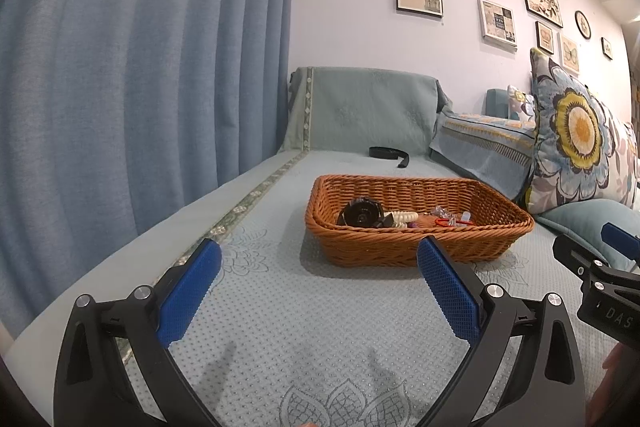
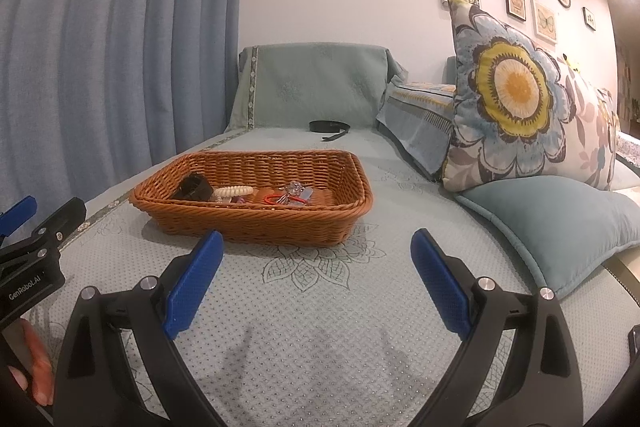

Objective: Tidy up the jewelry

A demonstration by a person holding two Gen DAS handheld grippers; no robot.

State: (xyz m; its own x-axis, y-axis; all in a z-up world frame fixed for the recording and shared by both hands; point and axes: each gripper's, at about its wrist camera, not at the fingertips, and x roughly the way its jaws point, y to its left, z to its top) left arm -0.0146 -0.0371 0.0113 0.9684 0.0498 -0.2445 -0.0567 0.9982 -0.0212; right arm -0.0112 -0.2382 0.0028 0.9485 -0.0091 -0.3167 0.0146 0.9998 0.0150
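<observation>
A brown wicker basket (image 1: 400,251) (image 2: 256,223) sits on the sofa seat. It holds a black round piece (image 1: 360,214) (image 2: 193,187), a cream spiral hair tie (image 1: 402,217) (image 2: 234,191), a red loop (image 1: 456,223) (image 2: 276,198) and small clear pieces (image 2: 295,187). A black band (image 1: 386,151) (image 2: 329,126) lies on the seat behind the basket. My left gripper (image 1: 320,267) is open and empty, just short of the basket. My right gripper (image 2: 316,255) is open and empty, in front of the basket's right corner. Each gripper shows at the edge of the other's view.
The seat has a pale green patterned cover (image 1: 280,327). A blue curtain (image 1: 140,67) hangs at the left. A floral cushion (image 2: 516,99) and a plain teal cushion (image 2: 560,215) lie at the right. The sofa arm (image 2: 316,87) stands behind.
</observation>
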